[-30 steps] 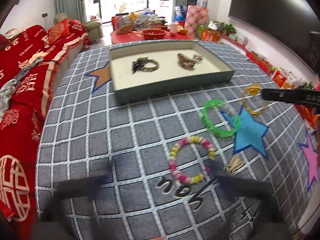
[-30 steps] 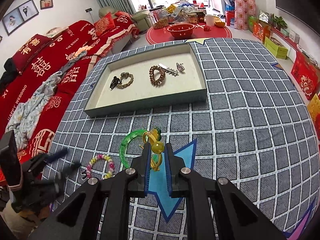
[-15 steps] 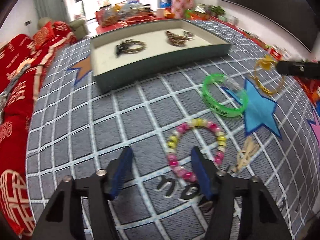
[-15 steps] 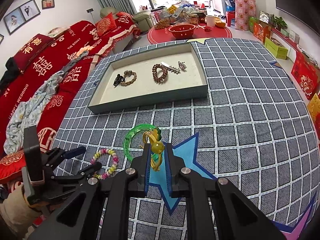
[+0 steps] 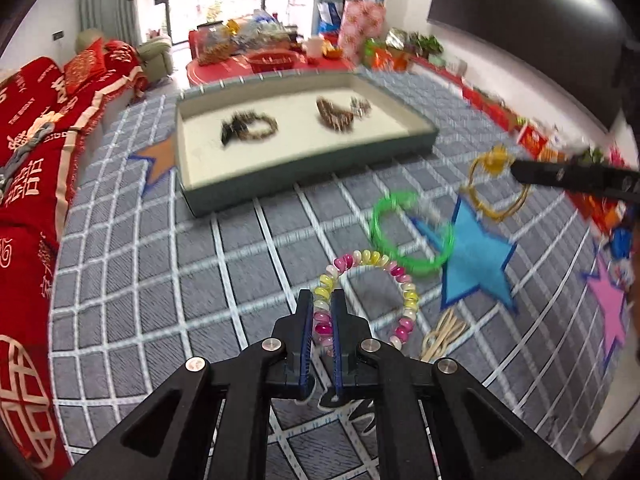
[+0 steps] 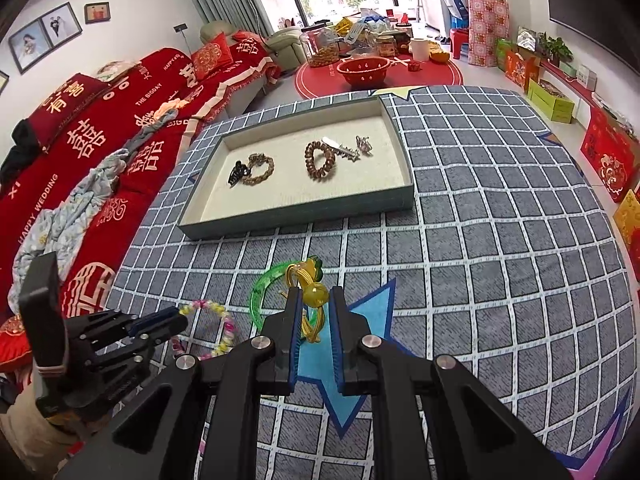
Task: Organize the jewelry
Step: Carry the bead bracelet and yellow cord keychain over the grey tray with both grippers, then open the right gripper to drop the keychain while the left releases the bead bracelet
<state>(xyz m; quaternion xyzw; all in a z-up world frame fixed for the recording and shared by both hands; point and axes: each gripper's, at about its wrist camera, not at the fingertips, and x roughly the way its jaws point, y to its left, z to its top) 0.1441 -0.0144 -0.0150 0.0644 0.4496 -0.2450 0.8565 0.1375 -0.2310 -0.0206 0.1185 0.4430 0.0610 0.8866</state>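
Observation:
My left gripper (image 5: 322,304) is shut on the near-left side of a pink, yellow and white bead bracelet (image 5: 404,280) lying on the grey checked cloth; it shows too in the right wrist view (image 6: 226,326). My right gripper (image 6: 314,300) is shut on a gold bracelet with a yellow bead (image 6: 316,294), held above the cloth; it also shows in the left wrist view (image 5: 494,184). A green bangle (image 5: 412,232) lies between them (image 6: 262,288). The grey tray (image 6: 304,216) beyond holds several pieces, among them a gold chain bracelet (image 6: 260,170) and a brown coil band (image 6: 318,160).
A tan hair tie (image 5: 442,334) lies on the cloth right of the bead bracelet. A blue star (image 5: 476,256) and a pink star (image 5: 610,308) are printed on the cloth. A red sofa (image 6: 80,128) runs along the left; the table edge is near on the right.
My left gripper has closed from wide open onto the bead bracelet after moving in on it. My right gripper keeps its hold on the gold bracelet, almost still.

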